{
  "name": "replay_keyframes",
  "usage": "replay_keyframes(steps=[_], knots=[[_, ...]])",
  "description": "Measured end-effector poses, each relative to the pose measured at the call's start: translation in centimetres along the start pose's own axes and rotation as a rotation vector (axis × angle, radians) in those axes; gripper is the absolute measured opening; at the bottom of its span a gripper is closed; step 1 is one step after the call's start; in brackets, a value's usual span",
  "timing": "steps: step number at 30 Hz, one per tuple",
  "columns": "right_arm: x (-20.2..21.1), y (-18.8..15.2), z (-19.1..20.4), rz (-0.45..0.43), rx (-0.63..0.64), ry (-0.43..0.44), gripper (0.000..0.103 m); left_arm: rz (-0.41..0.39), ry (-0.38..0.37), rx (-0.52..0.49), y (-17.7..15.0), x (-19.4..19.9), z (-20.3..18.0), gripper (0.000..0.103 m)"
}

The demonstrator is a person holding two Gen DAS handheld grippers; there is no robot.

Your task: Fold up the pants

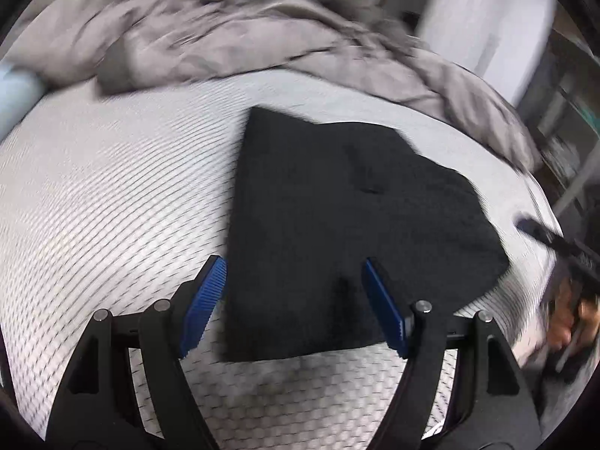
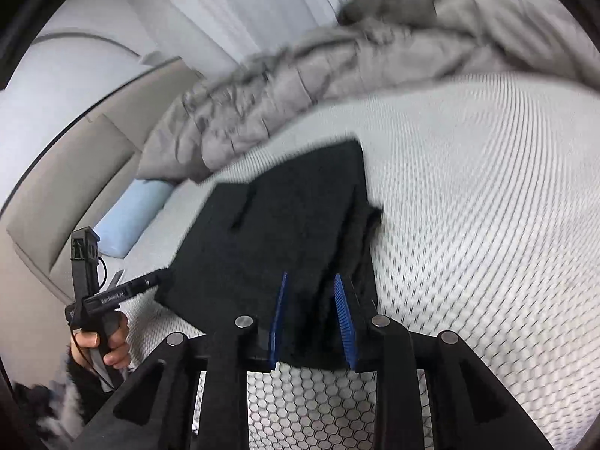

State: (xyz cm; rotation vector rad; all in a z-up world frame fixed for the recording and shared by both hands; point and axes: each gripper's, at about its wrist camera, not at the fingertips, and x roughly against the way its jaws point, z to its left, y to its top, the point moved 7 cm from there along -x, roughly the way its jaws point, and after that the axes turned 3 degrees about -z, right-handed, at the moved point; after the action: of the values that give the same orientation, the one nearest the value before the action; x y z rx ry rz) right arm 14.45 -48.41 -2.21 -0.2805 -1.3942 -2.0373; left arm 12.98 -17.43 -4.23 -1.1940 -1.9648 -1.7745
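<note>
Black pants [image 1: 337,225], folded into a compact stack, lie on the white honeycomb-patterned mattress [image 1: 93,187]. My left gripper [image 1: 294,300] hovers open over their near edge, blue pads wide apart with nothing pinched. In the right wrist view the pants [image 2: 292,232] stretch away from my right gripper [image 2: 311,315]. Its blue pads stand a narrow gap apart over the near fold, and the cloth lies loose between them without being pressed. Each gripper shows in the other's view: the right gripper [image 1: 540,236] blurred at the right edge, the left gripper [image 2: 120,258] held by a hand [image 2: 108,345].
A rumpled grey duvet [image 1: 225,37] is bunched along the far side of the mattress [image 2: 487,225] and shows again as a duvet [image 2: 300,75] in the right wrist view. A light blue pillow [image 2: 131,217] lies by a beige headboard [image 2: 75,150]. Dark furniture [image 1: 562,131] stands past the bed's right edge.
</note>
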Motion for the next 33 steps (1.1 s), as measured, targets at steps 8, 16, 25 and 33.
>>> replay_keyframes(steps=[8, 16, 25, 33], knots=[[-8.1, -1.6, 7.1, 0.143, 0.262, -0.001, 0.027, 0.093, -0.109, -0.282, -1.4, -4.8, -7.0, 0.054], [-8.4, -4.4, 4.4, 0.19, 0.468, -0.245, 0.024, 0.123, -0.155, -0.245, -2.9, -2.6, -2.8, 0.038], [-10.1, -1.5, 8.0, 0.112, 0.357, -0.116, 0.043, 0.074, -0.155, -0.22, 1.9, -4.1, -3.8, 0.039], [-14.9, -1.3, 5.5, 0.211, 0.452, -0.305, 0.042, 0.127, -0.168, -0.23, 1.4, -6.0, -0.8, 0.026]])
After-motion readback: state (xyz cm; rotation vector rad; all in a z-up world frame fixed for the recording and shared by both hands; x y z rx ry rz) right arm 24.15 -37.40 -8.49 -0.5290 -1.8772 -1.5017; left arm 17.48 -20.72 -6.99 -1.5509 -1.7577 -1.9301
